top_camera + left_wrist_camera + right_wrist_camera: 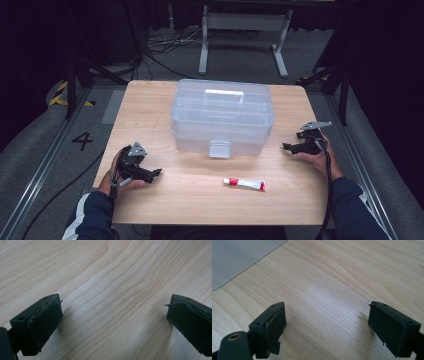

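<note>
Toothpaste tube (244, 184), white with red ends, lay flat on the desk (150, 107) near its front edge, just in front of the clear plastic box (222, 117) and well apart from both of your grippers. That box stood in the middle of the desk with its lid down and its front latch (219, 148) apparently fastened. Your left hand-held gripper (156, 173) rested low at the front left, jaws spread wide over bare wood, holding nothing. Your right hand-held gripper (287, 146) sat near the box's right end, jaws likewise wide apart and empty, with a corner of the box showing in the right gripper view. Judging by this, nothing had been done yet: the tube was untouched and the box unopened, so the opening, the pick-up and the stowing all remained.
</note>
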`<action>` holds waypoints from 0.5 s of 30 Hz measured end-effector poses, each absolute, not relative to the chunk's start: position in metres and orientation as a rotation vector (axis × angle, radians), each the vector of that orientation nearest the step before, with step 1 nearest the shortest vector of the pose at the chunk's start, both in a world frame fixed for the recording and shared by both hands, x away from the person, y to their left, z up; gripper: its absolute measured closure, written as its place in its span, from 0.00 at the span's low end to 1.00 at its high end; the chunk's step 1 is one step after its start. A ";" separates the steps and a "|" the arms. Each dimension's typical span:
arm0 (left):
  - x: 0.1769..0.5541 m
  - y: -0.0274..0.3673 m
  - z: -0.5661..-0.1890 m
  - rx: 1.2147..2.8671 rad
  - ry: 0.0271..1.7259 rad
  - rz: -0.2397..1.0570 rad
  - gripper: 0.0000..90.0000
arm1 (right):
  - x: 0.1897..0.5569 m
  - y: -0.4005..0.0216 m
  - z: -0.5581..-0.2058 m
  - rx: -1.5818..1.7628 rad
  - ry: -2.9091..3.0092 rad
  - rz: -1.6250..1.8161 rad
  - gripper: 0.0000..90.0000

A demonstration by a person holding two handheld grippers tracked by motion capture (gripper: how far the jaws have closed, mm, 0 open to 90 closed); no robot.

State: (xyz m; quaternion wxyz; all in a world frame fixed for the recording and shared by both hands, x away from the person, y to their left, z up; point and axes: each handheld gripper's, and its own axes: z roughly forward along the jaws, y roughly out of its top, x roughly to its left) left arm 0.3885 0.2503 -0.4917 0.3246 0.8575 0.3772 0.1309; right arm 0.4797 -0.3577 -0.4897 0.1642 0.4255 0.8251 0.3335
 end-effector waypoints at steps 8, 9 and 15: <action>0.387 0.252 -0.491 2.249 0.996 0.344 0.01 | 0.480 -0.361 -0.484 1.224 2.386 0.944 0.23; 0.387 0.252 -0.492 2.245 0.998 0.342 0.01 | 0.479 -0.360 -0.482 1.222 2.387 0.949 0.23; 0.386 0.253 -0.492 2.244 1.003 0.343 0.01 | 0.473 -0.356 -0.463 1.159 2.360 1.022 0.28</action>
